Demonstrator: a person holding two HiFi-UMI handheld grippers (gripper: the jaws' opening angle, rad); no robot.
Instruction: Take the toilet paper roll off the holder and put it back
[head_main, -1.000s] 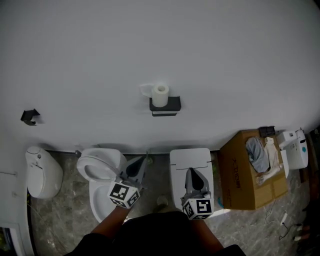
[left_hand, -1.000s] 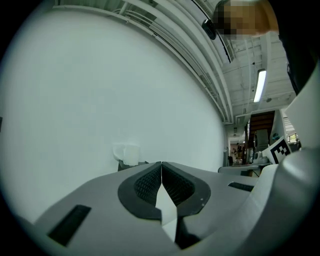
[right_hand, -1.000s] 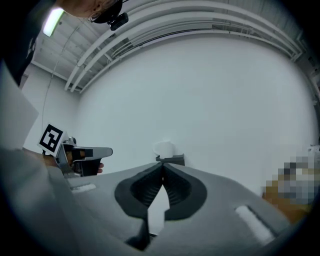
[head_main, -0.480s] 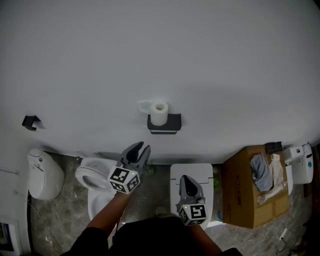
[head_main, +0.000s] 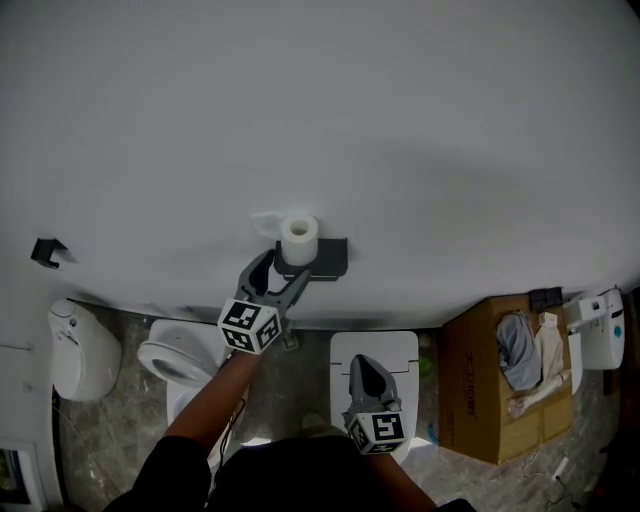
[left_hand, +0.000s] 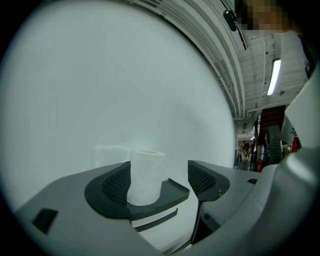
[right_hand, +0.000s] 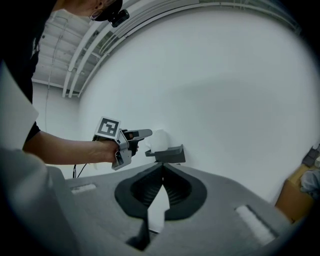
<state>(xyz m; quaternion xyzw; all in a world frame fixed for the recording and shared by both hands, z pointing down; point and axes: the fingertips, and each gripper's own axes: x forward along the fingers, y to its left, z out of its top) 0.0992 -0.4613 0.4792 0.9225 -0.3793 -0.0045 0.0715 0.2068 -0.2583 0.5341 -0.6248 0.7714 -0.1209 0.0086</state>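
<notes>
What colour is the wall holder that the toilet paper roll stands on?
Dark grey, almost black. The holder shows best in the left gripper view.

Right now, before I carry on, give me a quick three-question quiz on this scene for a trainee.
1. True or false: the roll lies on its side.
2. Which is nearer the holder? A: left tongs. B: right tongs.
3. Are the right tongs open or shut?

Key
1. False: it stands upright on the holder.
2. A: the left tongs are at the holder, opening, with the roll in line with their gap but untouched.
3. Shut, with nothing in them.
</notes>
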